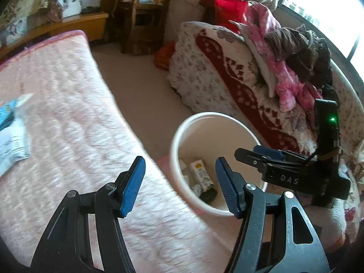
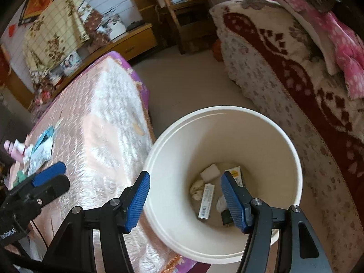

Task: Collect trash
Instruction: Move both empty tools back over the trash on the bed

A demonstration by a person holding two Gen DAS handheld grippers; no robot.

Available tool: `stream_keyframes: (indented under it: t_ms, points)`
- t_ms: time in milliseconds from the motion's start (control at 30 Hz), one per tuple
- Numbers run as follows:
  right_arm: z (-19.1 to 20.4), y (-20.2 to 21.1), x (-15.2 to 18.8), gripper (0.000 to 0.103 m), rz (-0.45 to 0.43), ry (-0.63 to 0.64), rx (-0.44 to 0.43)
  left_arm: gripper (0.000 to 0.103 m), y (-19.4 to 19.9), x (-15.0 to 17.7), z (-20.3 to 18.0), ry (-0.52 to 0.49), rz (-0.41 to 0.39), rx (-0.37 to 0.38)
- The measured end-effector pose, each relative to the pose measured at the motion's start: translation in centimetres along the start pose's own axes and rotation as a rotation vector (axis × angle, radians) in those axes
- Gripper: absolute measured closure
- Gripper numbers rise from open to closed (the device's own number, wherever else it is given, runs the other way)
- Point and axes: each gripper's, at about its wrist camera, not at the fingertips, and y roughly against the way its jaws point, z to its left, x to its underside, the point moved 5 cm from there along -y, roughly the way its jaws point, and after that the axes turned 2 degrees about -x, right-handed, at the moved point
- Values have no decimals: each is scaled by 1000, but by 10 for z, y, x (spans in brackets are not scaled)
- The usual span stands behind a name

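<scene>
1. Bed [image 2: 97, 122]: wide, quilted pink cover, soft and puckered; remaining trash [image 2: 37, 152] at its far left end, well apart from the bin.
2. Bin [image 2: 293, 159]: round, smooth cream plastic, on the floor between bed and patterned sofa [image 1: 204, 68]; already holding a small carton [image 2: 206, 201], crumpled paper and wrappers.
3. Right tool [image 2: 185, 198]: spread, empty, poised above the bin mouth.
4. Left tool [image 1: 179, 184]: spread, empty, at the bed edge beside the bin.
5. Next reach, likely: toward the flat crinkly wrappers; pinch at a raised edge, not flat against the yielding quilt.
</scene>
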Motion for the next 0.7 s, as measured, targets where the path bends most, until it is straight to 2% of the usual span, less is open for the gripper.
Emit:
stream_keyframes:
  t_ms: [333, 533, 700]
  points:
    - [53, 7, 0, 40, -1, 90, -9, 40, 42, 12, 50, 46, -69, -122]
    - [101, 12, 1, 39, 0, 155, -49, 40, 69, 27, 84, 71, -88, -189]
    - [149, 10, 7, 31, 5, 207, -97, 40, 98, 45, 125, 125, -98, -241]
